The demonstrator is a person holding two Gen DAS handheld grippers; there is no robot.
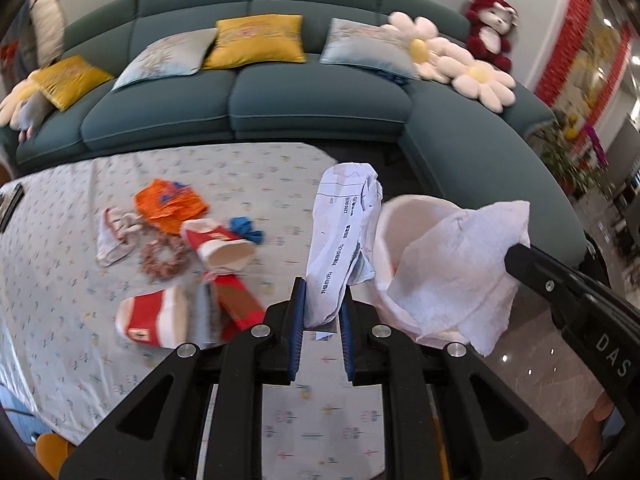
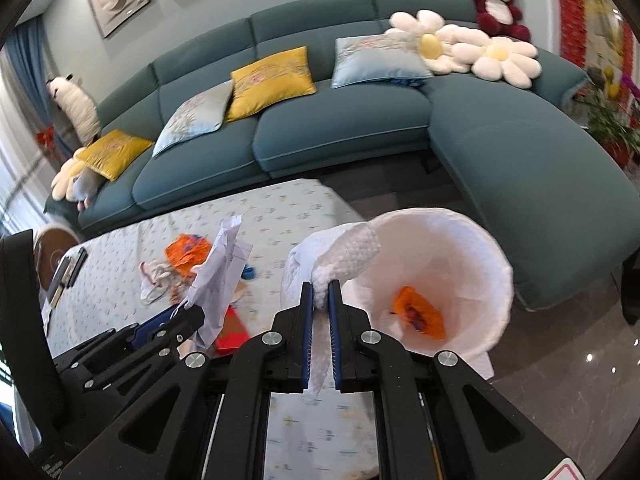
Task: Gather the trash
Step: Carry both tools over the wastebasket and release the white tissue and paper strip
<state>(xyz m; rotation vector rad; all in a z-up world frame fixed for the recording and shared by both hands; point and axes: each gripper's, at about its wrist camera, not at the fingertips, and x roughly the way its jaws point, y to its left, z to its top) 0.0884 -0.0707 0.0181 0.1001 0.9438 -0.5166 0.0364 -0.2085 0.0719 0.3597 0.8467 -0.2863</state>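
On the patterned table (image 1: 80, 320), an orange wrapper (image 1: 170, 204) and red-and-white paper cups (image 1: 218, 246) are lying loose. The left gripper (image 1: 322, 300) is pinching a crumpled printed receipt (image 1: 344, 232) between nearly closed jaws, holding it above the table edge. Just right of it, the right gripper (image 2: 320, 300) is clamping a white paper towel (image 2: 344, 252) beside the rim of the white bin (image 2: 472, 232), where another orange wrapper (image 2: 420, 316) is lying inside
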